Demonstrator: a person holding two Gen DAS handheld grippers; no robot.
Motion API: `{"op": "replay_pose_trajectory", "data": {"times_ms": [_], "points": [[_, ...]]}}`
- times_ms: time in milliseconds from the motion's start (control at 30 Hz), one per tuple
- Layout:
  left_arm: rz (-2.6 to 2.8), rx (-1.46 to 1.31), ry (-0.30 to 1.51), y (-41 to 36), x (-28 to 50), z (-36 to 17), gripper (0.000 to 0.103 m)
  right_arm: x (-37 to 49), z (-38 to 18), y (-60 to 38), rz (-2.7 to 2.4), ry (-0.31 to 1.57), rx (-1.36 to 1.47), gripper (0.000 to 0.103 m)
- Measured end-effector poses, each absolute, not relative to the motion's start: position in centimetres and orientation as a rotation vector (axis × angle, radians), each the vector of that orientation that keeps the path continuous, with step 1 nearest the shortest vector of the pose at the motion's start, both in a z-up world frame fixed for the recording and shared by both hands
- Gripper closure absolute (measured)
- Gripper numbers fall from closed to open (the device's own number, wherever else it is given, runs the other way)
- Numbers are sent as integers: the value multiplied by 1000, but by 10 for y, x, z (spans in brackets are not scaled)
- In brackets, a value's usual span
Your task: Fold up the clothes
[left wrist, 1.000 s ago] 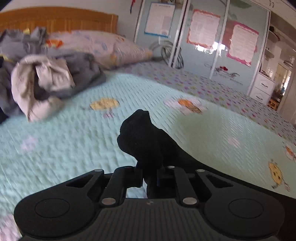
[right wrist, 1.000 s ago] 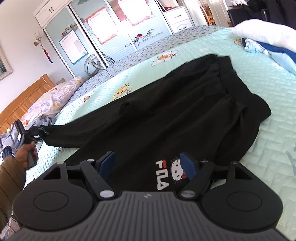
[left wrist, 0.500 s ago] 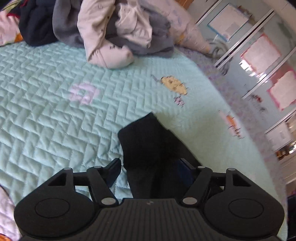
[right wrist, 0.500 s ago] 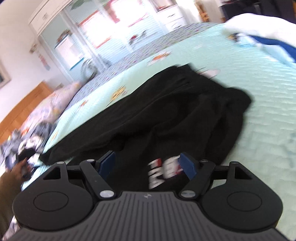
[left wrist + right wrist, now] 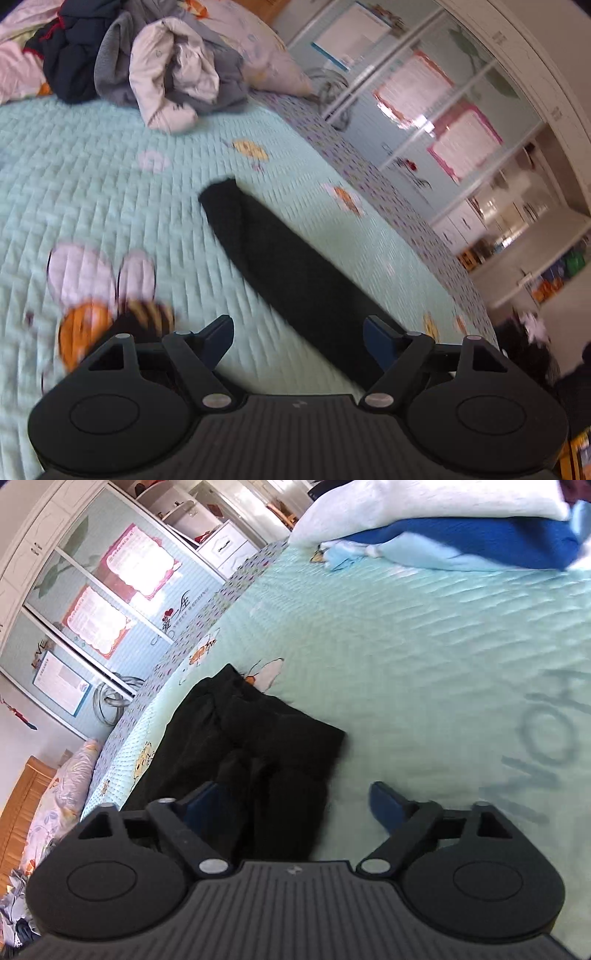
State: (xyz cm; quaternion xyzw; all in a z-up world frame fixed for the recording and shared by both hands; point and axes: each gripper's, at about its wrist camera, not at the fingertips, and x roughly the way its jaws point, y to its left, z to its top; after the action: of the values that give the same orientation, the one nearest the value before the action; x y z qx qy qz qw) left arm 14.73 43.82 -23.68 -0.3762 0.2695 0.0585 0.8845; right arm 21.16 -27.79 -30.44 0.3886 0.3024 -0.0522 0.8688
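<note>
The black garment lay flat on the mint quilt. In the left wrist view one long, narrow part of it, its blunt end toward the pillows, ran back between the fingers of the left gripper. In the right wrist view its wider, wrinkled part was spread in front of the right gripper, under the left finger and reaching across much of the gap.

Both tongs were released and their jaws were opening. The left gripper's blue pads stood wide apart with the cloth passing between them, nearer the right pad, and neither pad visibly pressed on it. The right gripper's jaws stood wider; its right finger was over bare quilt, and nothing was pinched.

Farther off, a heap of clothes in grey, cream and navy sat at the head of the bed beside a patterned pillow. At the other end lay white and blue bedding. Beyond the bed's far edge stood a wardrobe with glass doors bearing pink-bordered posters. Much of both views was blurred.
</note>
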Motion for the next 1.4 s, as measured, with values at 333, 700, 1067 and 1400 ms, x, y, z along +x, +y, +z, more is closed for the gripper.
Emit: {"op": "replay_pose_trajectory", "data": {"times_ms": [333,700,1067,1400], "points": [[89,-827,625,368,63,-276,22,225,-314,-273,-4,666,700,67],[-22,-863,738,326,67,-298,19,173,-288,-277,38,549,981,96],[36,-884,722,332,53,-308,18,149,-322,-287,-23,635,999,89],[125,-981,627,351,58,-333,18,115,-312,-279,16,544,975,73]]}}
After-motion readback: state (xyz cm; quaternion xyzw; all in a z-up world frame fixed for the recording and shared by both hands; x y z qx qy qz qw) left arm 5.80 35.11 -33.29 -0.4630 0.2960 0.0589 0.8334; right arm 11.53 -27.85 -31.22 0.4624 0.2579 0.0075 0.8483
